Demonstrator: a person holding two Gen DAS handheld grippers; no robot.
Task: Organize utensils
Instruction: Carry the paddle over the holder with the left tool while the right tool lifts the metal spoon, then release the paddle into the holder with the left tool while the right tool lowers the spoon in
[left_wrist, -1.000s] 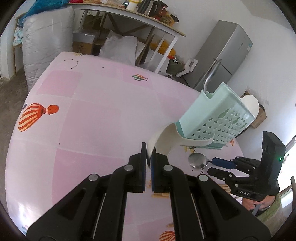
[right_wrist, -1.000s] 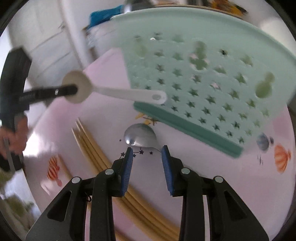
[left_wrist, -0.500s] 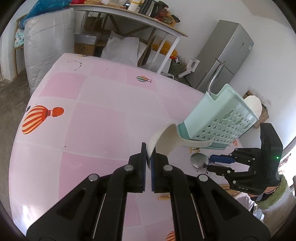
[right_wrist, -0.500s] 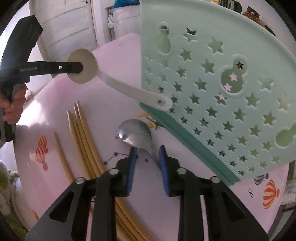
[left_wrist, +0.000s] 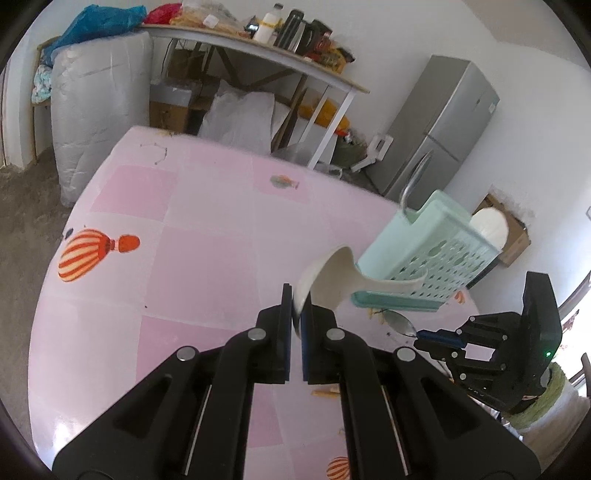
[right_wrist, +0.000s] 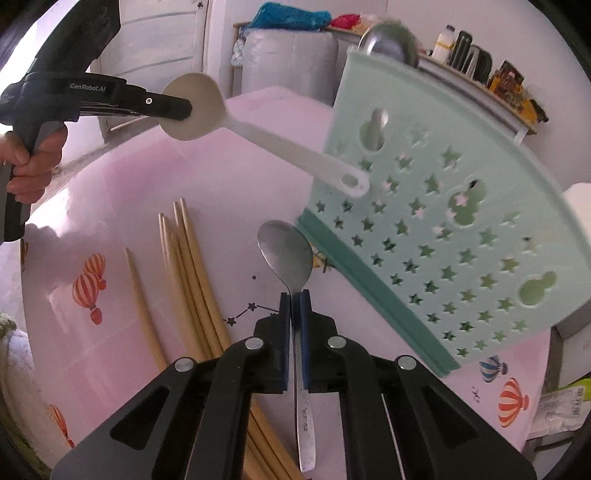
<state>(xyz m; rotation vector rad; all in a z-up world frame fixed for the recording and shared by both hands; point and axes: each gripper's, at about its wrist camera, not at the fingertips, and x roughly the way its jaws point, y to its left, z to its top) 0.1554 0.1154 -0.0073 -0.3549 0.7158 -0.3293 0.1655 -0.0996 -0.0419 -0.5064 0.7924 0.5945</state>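
My left gripper (left_wrist: 295, 295) is shut on the bowl of a white plastic spoon (left_wrist: 328, 280) and holds it above the pink table; its handle points toward the mint-green utensil holder (left_wrist: 436, 254). From the right wrist view the left gripper (right_wrist: 184, 109) and white spoon (right_wrist: 195, 107) show at upper left. My right gripper (right_wrist: 294, 299) is shut on the neck of a metal spoon (right_wrist: 286, 251) in front of the holder (right_wrist: 461, 221). It shows in the left wrist view (left_wrist: 421, 334) with the metal spoon (left_wrist: 400, 321).
Several wooden chopsticks (right_wrist: 184, 266) lie on the table left of the metal spoon. The holder contains a metal ladle (left_wrist: 413, 181) and a white utensil (left_wrist: 487, 225). A cluttered bench (left_wrist: 258, 40) and a fridge (left_wrist: 443, 122) stand beyond the table (left_wrist: 184, 221).
My right gripper has closed from open onto the metal spoon's neck. The left gripper has drawn back from the holder, still gripping the white spoon.
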